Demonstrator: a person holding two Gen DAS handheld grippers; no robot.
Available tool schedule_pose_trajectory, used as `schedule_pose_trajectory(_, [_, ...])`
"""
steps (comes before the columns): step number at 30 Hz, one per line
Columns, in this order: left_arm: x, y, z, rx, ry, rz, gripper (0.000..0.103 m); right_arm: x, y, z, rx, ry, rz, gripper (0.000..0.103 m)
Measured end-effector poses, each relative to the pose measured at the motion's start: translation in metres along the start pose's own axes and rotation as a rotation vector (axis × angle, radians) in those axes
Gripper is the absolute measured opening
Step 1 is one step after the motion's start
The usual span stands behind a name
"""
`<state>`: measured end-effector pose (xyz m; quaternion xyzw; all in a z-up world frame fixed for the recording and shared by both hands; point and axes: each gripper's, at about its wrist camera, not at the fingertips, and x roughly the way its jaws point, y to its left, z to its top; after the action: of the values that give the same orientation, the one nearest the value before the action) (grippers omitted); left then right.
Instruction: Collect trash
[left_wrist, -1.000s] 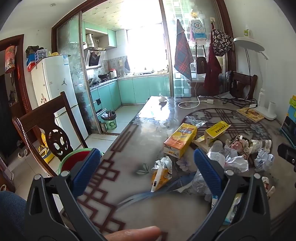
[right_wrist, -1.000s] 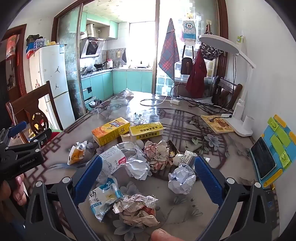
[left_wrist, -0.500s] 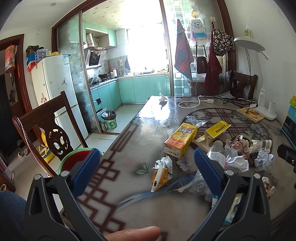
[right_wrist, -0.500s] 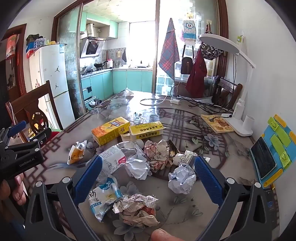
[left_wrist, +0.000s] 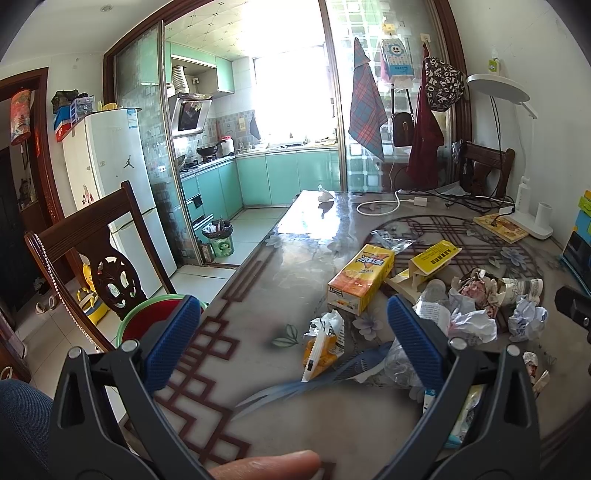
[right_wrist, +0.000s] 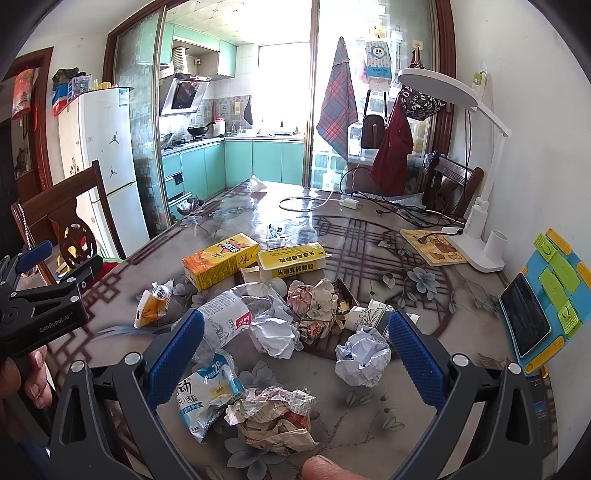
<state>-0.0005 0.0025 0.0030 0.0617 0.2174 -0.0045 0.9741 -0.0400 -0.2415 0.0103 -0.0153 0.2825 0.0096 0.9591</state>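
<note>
Nothing on the table (right_wrist: 369, 424) has shifted against the earlier frames, and both tools hang where they were, so collecting has not begun.

The left gripper (left_wrist: 293, 339) is spread wide and empty over the near table edge, with the orange snack wrapper (left_wrist: 325, 345) just ahead at its 1 o'clock. The right gripper (right_wrist: 295, 354) is likewise spread and empty above the heap.

Largest risk, as I judge it: the crushed plastic bottle (right_wrist: 229, 317) at the right view's 11 o'clock is slick and springy and could squirt out of a pinch. The orange carton (right_wrist: 221, 260) and yellow box (right_wrist: 293, 260), at 12 o'clock beyond the heap, look wide for the fingers. The paper balls (right_wrist: 364, 356) and the milk pouch (right_wrist: 205, 395) are light; a sweep could push them toward the phone (right_wrist: 526, 319) at 3 o'clock.

A red-and-green basin (left_wrist: 147, 317) sits beside the table at the left view's 9 o'clock; its contents are hidden. A small bin (left_wrist: 218, 240) by the kitchen doorway holds rubbish in a dark liner.
</note>
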Motion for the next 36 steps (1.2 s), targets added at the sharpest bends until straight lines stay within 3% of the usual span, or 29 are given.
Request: schedule_pose_trajectory(36, [0.0017,0.0033,-0.0001,-0.008,0.012,-0.002,0.100,0.0001,0.0017,-0.0003,-0.003,0.000,-0.001,0.097])
